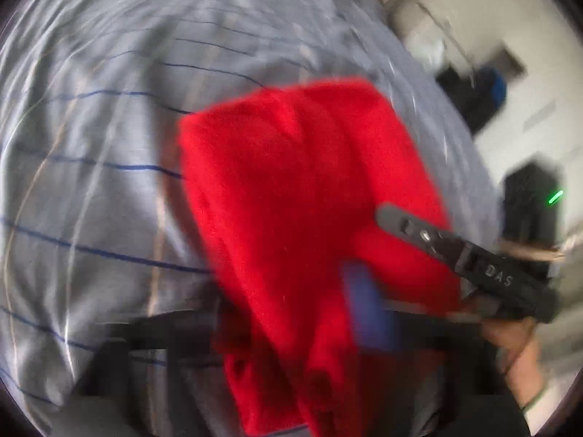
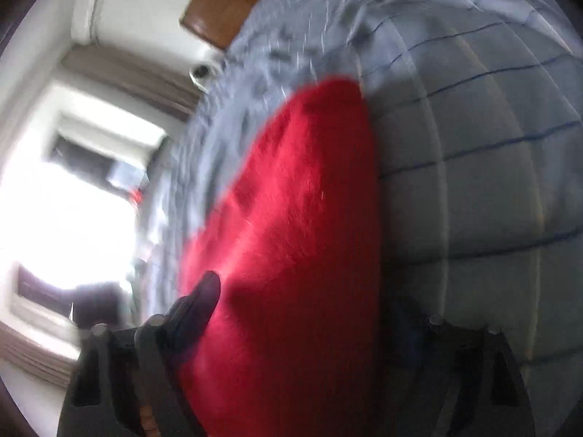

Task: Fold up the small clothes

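Red cloth [image 1: 309,218] is seen on the striped sheet [image 1: 91,182] of a bed, near the sheet's right edge in the left wrist view, floor and dark clutter beyond. Both views are motion-blurred, so fine contact is hard to read.

L gripper [image 1: 291,327]: cloth is draped over the lower frame and fingers, w/ a blue pad just showing through; jaws look part-closed w/ cloth between them, but whether the pads actually pinch it can't be told. R gripper [image 2: 291,309]: cloth fills the gap between its fingers, one dark finger [image 2: 204,295] at the cloth's left margin, the other hidden at right behind blur. Jaws stand partly spread; a grip can't be confirmed. The R gripper is also seen in the left view, reaching in from the right over the cloth's edge [image 1: 473,255].

Key relation: cloth lies straight ahead of both grippers and under them, its long axis running away from each camera toward the far sheet. Both hands are at the near end, R at the right margin, L nearer the middle; neither is clearly closer.

Room: wide bare sheet to the left and far side in the left view, so a fold toward that side is judged free. Bed edge is close on the right; wooden headboard [image 2: 226,7] is well apart.
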### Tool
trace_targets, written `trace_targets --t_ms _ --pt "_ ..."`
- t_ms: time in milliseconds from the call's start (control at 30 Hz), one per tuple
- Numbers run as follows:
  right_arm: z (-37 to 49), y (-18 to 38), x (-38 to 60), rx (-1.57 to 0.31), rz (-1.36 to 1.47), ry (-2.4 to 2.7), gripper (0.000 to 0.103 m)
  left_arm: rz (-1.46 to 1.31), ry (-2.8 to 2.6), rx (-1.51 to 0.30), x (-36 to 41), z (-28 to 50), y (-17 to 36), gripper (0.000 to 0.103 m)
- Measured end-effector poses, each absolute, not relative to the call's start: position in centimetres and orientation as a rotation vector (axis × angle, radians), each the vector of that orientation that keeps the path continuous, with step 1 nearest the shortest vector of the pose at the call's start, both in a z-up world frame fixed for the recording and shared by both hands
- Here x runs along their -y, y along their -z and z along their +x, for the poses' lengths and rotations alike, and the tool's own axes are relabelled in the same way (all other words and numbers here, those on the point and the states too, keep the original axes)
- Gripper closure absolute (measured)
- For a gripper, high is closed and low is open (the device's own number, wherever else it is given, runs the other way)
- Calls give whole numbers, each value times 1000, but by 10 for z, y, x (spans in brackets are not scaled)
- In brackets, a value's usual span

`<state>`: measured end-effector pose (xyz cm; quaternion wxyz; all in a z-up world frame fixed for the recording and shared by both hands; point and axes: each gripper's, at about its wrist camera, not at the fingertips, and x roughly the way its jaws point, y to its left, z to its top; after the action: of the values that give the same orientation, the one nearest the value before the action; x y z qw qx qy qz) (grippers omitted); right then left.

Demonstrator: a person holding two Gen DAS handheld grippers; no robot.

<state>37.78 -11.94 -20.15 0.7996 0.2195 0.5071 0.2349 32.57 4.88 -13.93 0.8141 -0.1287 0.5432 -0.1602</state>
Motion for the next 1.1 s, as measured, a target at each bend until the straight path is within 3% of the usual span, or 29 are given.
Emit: trace_targets --t_ms 33,100,200,367,433,467,500,567,633,700,767,933,1100 --pt "372 194 108 -1063 369 -484 61 -264 339 -1135 -49 324 138 75" --pt "354 173 84 -982 141 -447 69 -257 330 -1081 -48 314 125 80" --pt "320 134 54 -799 -136 -438 71 -245 331 -955 -47 293 90 81" --pt "292 69 56 -570 -189 -432 71 -235 352 -789 -47 276 35 79" --pt "291 55 64 -556 -154 -436 71 -215 342 -801 -40 282 36 70" --pt "292 54 69 -567 -126 -439 71 -201 320 -832 -37 286 43 55" --pt "298 57 75 -600 -90 -447 68 -182 287 -859 -37 287 54 43" --pt "308 79 90 -729 -12 -441 54 -81 143 -880 -40 274 75 39" --pt "305 110 111 -832 4 -345 17 29 50 -841 -43 244 87 34" --pt "283 130 129 -844 -14 -277 15 71 15 -789 -43 216 90 13" --pt "249 142 151 -851 10 -255 15 73 -26 -703 -42 173 85 2" --pt "176 139 166 -832 33 -230 6 -69 10 -695 -41 127 65 1" --pt "126 124 159 -820 -45 -278 6 -113 -14 -727 -39 102 54 1"
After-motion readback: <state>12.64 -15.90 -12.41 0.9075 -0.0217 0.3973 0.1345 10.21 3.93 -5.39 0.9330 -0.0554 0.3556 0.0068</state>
